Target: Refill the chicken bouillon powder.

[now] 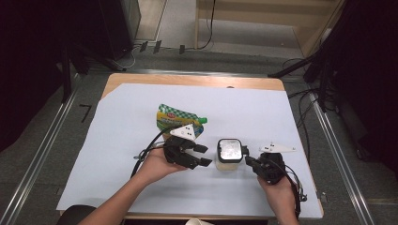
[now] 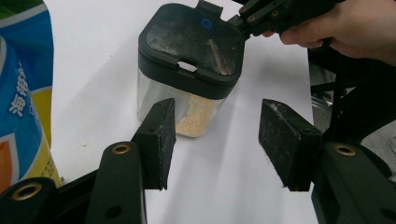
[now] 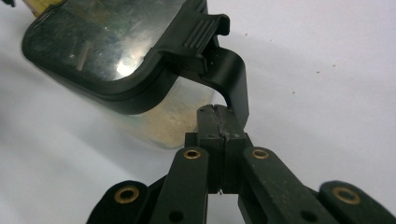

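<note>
A small clear jar [image 1: 229,152] with a black lid and pale granules inside stands on the white sheet between my two grippers. My left gripper [image 1: 204,155] is open just left of it. In the left gripper view the jar [image 2: 191,51] stands beyond the left jaw, and nothing lies between the jaws of this gripper [image 2: 215,135]. My right gripper [image 1: 248,160] is shut at the jar's right side. In the right gripper view its closed tips [image 3: 220,114] sit against the black strap [image 3: 231,70] that curves down from the lid's latch, with nothing seen between the pads.
A green, blue and yellow refill pouch [image 1: 176,119] lies flat behind the left hand and shows again at the left edge as the pouch [image 2: 23,93]. A white sheet [image 1: 263,112] covers the wooden table [image 1: 187,79]. Cables trail from both grippers.
</note>
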### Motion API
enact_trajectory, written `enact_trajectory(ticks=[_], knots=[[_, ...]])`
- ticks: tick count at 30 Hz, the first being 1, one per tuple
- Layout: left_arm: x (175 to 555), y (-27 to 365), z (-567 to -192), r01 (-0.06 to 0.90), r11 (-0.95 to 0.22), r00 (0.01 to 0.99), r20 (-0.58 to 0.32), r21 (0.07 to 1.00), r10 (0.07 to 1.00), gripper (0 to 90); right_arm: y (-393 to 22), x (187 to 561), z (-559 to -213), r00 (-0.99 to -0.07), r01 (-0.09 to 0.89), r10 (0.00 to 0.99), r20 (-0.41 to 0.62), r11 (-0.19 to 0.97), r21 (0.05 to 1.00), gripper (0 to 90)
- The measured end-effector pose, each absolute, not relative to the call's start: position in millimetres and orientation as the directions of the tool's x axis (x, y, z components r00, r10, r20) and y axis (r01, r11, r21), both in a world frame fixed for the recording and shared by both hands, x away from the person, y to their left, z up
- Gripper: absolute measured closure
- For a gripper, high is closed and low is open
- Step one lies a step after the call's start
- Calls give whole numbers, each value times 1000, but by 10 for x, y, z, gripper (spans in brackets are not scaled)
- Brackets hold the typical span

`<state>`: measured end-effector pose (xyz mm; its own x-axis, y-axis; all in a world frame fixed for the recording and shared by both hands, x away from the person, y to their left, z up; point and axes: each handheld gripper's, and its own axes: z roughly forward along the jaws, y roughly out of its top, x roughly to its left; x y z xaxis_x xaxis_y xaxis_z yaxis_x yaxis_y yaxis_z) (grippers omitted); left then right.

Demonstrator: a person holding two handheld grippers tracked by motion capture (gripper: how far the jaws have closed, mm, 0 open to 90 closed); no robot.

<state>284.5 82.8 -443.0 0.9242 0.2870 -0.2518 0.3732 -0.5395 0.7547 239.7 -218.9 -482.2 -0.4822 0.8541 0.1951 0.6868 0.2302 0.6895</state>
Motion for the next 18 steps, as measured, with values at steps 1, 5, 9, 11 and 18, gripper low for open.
enact_trajectory(ticks=[1,5,9,11,18], knots=[[2848,828,-4439,378,-539,922,-255,753,290,469,-2198,2417,-4827,-484,683,854,192,232,692,900],[2845,812,-4463,382,-538,920,-259,752,293,465,-2259,2500,-4824,-473,683,858,199,214,699,900],[2832,792,-4488,386,-541,918,-255,748,303,440,-2349,2543,-4796,-459,676,867,193,200,709,900],[2843,784,-4495,394,-532,915,-268,750,301,425,-2413,2568,-4764,-438,670,879,191,177,721,900],[2841,702,-4504,404,-529,910,-266,746,319,350,-2348,2840,-4880,-447,684,876,182,203,700,900]])
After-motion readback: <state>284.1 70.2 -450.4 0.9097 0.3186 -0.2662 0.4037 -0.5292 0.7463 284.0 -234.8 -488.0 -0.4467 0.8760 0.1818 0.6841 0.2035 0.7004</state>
